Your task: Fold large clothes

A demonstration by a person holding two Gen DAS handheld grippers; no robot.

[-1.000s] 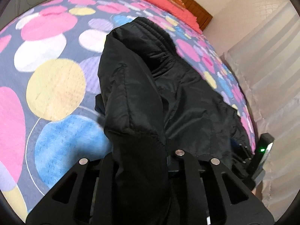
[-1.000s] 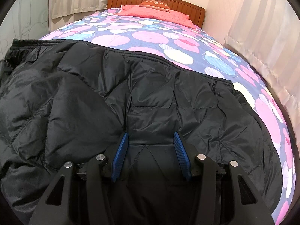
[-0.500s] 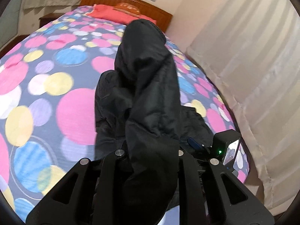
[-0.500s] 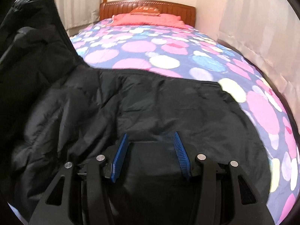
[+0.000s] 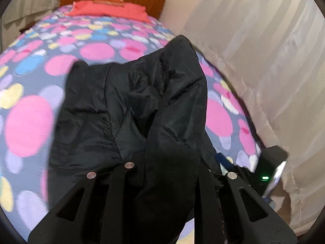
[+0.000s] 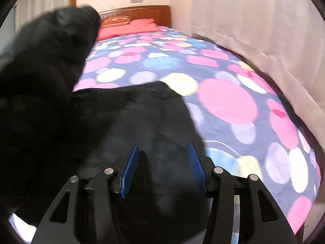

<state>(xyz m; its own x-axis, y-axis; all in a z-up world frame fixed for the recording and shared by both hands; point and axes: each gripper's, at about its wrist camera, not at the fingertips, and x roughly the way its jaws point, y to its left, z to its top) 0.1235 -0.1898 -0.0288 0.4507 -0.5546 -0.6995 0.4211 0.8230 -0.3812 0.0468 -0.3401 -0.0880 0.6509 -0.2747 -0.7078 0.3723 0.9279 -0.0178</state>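
The left gripper [image 5: 170, 162], shut on the black jacket [image 5: 126, 109], has swung one side over toward the curtain [image 5: 264, 61]; the right gripper [image 6: 163, 162] waits open, so one fold is almost done.

Black quilted padded jacket [image 5: 130, 109]: plain black throughout, seen at frame centre. Bedspread of soft fabric [image 5: 30, 122]: grey-blue ground, printed with pink, yellow, blue, lilac and white discs. Red pillow [image 5: 109, 10]: plain coral red, at upper centre. Reddish-brown wooden headboard [image 6: 138, 12]: seen above it. Pale beige curtain [image 5: 274, 71]: vertical tonal stripes, at right. Blue ribbed finger pads [image 6: 131, 170]: bright blue, set on black frames.
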